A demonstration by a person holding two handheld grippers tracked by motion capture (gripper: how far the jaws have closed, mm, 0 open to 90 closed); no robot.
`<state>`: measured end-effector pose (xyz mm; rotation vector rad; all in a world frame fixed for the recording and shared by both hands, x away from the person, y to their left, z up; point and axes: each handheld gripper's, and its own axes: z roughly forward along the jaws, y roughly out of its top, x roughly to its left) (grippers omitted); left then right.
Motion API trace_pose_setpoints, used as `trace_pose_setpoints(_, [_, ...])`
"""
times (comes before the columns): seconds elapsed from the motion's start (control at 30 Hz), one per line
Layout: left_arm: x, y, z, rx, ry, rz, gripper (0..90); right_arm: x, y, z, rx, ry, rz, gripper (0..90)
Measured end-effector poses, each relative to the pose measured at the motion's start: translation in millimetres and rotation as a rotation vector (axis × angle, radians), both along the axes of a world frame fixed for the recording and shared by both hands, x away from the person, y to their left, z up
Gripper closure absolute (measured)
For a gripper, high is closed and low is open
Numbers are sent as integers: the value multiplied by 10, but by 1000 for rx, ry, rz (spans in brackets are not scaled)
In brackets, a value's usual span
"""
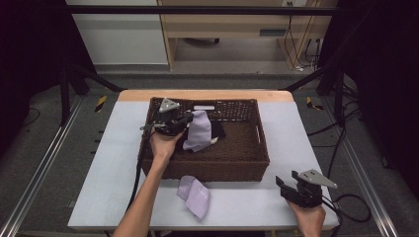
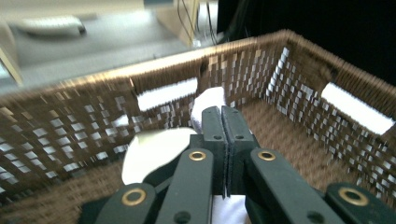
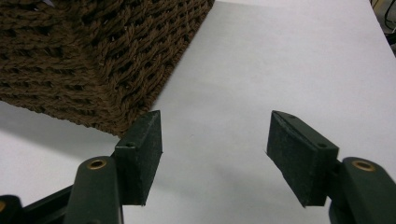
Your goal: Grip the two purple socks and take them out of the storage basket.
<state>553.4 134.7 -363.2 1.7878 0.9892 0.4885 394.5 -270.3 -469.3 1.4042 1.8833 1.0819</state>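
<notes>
holding a lilac cloth (image 1: 198, 131) over the wicker basket (image 1: 247, 163).
your left gripper (image 1: 188, 124) is clamped on it; your right gripper (image 3: 215, 156) gapes empty.

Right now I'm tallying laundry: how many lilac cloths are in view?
2: one lilac cloth hangs from the left gripper over the basket; the other cloth lies on the table before it. More may be hidden.

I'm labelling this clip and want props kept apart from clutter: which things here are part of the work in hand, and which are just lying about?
In the job:
- left gripper, shut on the lilac cloth
- wicker basket
- second lilac cloth on the table
- black item in the basket

Lying about:
- right gripper, open, idle
- floor cables
</notes>
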Motion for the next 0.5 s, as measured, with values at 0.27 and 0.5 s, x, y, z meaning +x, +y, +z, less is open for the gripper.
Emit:
trace_pose_setpoints(0.27, [-271, 98, 274, -69, -103, -22, 887, 3, 3, -1, -2, 0, 0, 358])
trace_pose_setpoints(0.5, [-519, 154, 504, -113, -166, -56, 887, 3, 0, -1, -6, 0, 0, 358])
